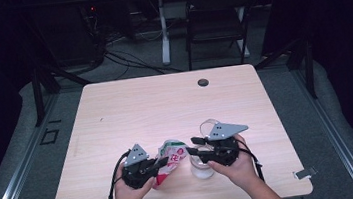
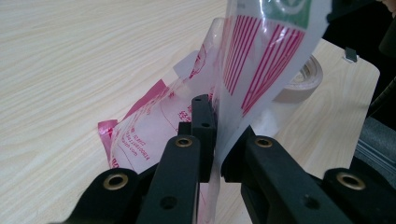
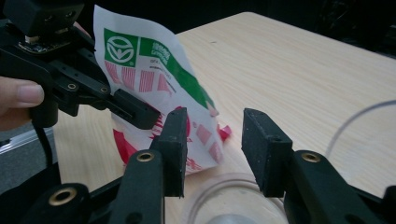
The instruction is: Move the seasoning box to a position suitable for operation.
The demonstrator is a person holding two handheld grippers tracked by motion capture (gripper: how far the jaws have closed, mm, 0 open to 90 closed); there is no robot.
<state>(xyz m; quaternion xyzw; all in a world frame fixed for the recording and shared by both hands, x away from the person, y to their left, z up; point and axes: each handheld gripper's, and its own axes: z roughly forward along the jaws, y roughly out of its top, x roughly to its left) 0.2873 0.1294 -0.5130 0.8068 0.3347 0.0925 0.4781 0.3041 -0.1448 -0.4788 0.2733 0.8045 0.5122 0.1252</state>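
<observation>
Black tongs (image 1: 164, 162), brass-ringed pivot screws, grey three-cornered top plates, trailing black cables; bare forearms.

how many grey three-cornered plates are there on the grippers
2. One grey three-cornered plate sits on top of the left gripper, near the table's front edge; the other grey plate tops the right gripper, just right of the red, white and green plastic bag.

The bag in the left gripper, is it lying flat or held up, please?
Held up: the left gripper is shut on the bag, which rises from the table.
</observation>
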